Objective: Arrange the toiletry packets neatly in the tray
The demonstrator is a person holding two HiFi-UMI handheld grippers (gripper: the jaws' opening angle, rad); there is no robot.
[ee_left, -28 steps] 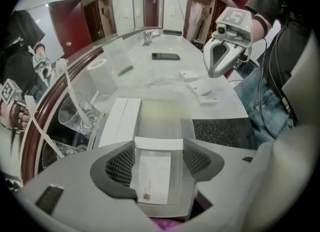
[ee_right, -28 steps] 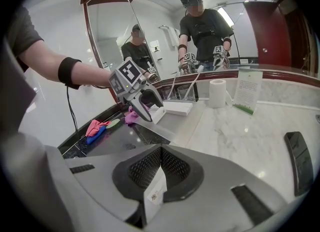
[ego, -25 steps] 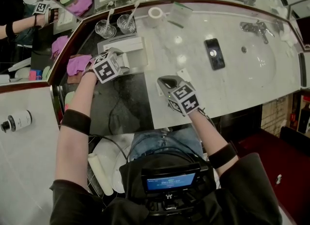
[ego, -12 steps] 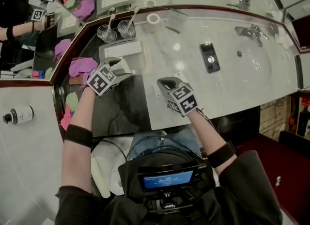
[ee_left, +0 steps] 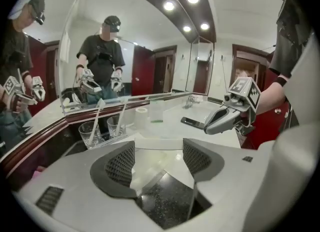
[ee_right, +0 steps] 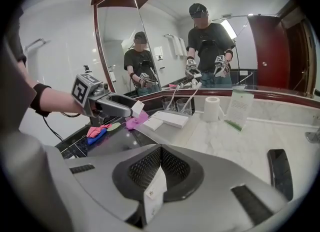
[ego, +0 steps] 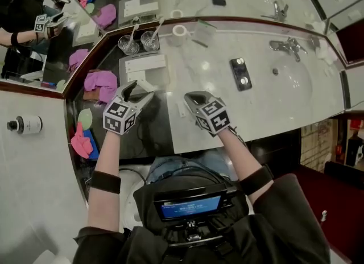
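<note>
My left gripper (ego: 138,91) is shut on a flat white packet (ee_left: 159,157) and hangs tilted above the dark counter, just in front of the pale tray (ego: 166,70). Two long white packets (ego: 145,64) lie in that tray. My right gripper (ego: 189,96) is shut on a thin white packet (ee_right: 154,196) that stands on edge between its pads. It hovers over the marble near the front edge, to the right of the left gripper. In the right gripper view the left gripper (ee_right: 131,110) shows its packet (ee_right: 137,108) at its tip.
Two glasses with toothbrushes (ego: 140,42) stand behind the tray, with a toilet roll (ego: 181,31) and a card stand (ego: 203,31) beside them. A phone (ego: 238,74) lies by the basin (ego: 296,81). Pink cloths (ego: 101,82) and small coloured items (ego: 82,142) lie at the left.
My left gripper has lifted away from the tray towards me and rolled, keeping its packet. The right gripper has risen only slightly.
</note>
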